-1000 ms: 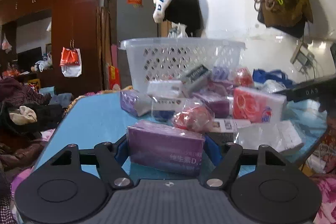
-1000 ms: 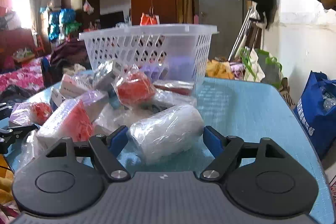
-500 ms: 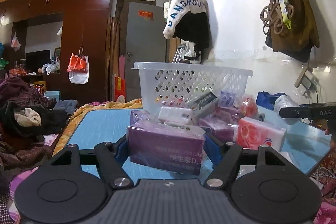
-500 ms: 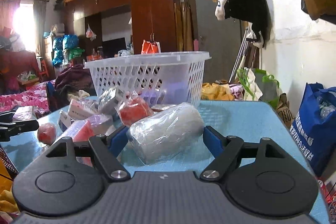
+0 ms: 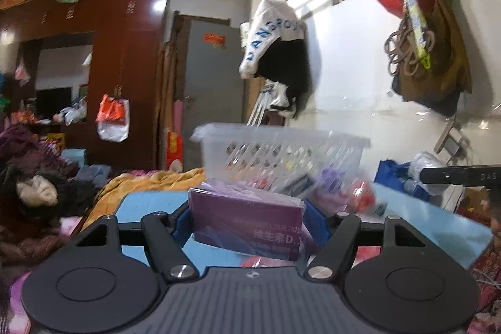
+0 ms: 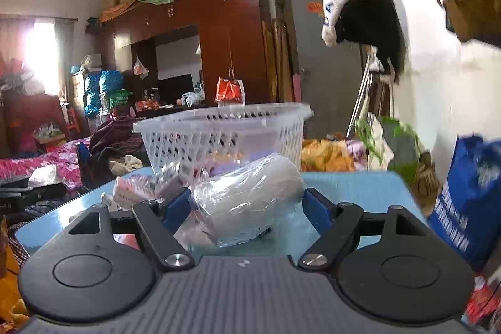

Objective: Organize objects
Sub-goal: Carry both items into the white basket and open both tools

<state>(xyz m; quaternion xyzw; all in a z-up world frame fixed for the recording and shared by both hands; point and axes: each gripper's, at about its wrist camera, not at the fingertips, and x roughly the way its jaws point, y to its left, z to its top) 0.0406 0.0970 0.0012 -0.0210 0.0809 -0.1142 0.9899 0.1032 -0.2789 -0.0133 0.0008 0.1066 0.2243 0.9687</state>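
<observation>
Both claws have risen off the blue surface (image 6: 360,187). Left claw (image 5: 249,216) grips the stiff purple box (image 5: 245,221) by its ends; right claw (image 6: 247,207) squeezes the soft, slippery wrapped roll (image 6: 247,199) short of the basket (image 6: 224,127).

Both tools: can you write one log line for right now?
left tool: grips purple box | right tool: grips wrapped white roll | basket: ahead

Black linkages, silver screws — blue fingers (image 5: 316,216), ribbed grey body.
</observation>
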